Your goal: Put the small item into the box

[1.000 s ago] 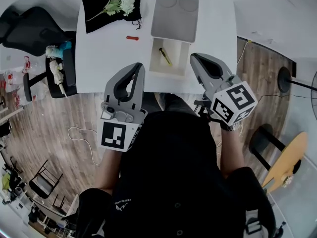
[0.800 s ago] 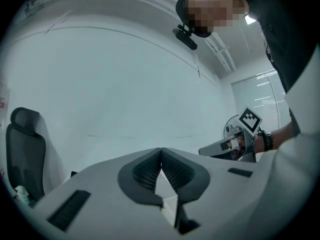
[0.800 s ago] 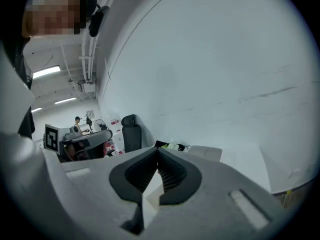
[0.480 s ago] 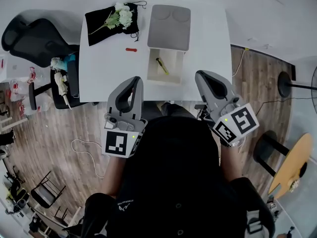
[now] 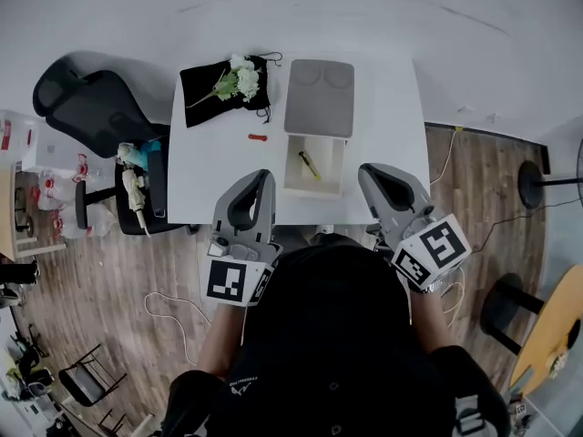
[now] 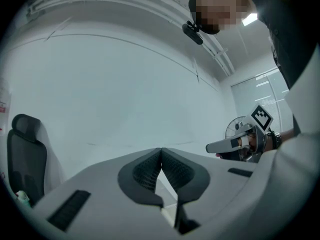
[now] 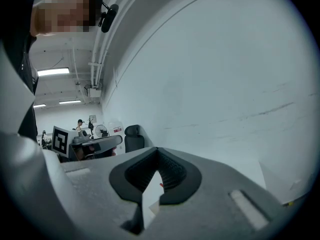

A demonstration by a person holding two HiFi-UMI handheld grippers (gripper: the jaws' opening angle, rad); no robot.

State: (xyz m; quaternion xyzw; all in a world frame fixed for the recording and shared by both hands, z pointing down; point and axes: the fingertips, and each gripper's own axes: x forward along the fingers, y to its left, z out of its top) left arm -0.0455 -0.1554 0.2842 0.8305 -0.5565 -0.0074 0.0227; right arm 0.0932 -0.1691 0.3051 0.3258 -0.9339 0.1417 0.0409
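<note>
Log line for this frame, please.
left claw shut, empty | right claw shut, empty | red item on table beside box | yellow item in box

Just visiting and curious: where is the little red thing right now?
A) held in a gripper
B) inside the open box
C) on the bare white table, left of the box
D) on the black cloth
C: the red item lies on the white table, left of the open box and off the black cloth.
</note>
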